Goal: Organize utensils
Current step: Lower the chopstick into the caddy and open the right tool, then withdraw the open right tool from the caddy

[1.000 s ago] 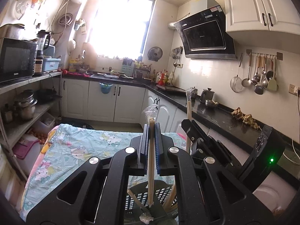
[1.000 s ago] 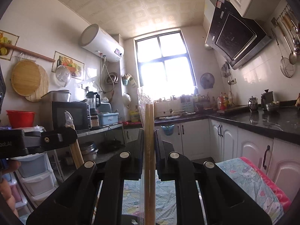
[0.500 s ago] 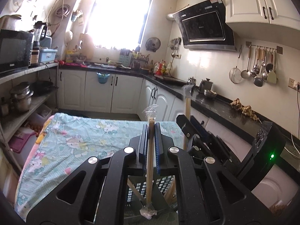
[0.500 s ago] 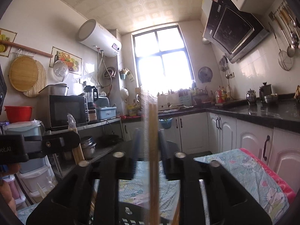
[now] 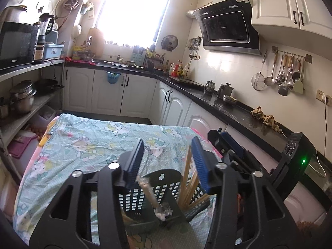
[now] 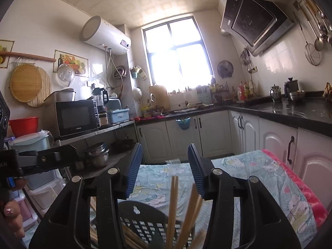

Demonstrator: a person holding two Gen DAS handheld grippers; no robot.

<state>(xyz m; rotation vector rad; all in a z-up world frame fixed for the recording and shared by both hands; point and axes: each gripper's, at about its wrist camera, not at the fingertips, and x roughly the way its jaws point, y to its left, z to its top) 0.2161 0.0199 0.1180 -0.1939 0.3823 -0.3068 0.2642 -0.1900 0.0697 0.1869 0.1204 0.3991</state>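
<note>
A black perforated utensil basket (image 5: 164, 175) (image 6: 136, 209) stands on the table right below both grippers. My left gripper (image 5: 168, 162) has its jaws opening, the blue pads well apart and touching nothing. A plastic-wrapped pair of wooden chopsticks (image 5: 148, 193) leans loose in the basket beneath them. More chopsticks (image 5: 186, 178) stand in the basket's right part. My right gripper (image 6: 166, 169) is opening too, and a pair of chopsticks (image 6: 173, 203) stands free in the basket under its jaws. Each gripper shows in the other's view: the right gripper (image 5: 230, 147) and the left gripper (image 6: 41, 159).
The table carries a light blue cartoon-print cloth (image 5: 83, 145) with a pink edge. A black countertop (image 5: 238, 112) over white cabinets runs along the right. Open shelves with a microwave (image 6: 76, 118) and pots stand at the left. A person's hand (image 6: 12, 217) holds the left gripper.
Both grippers have gone from shut on upright chopstick pairs to open. Both pairs have dropped into the basket. Both grippers have sunk a little towards the basket.
</note>
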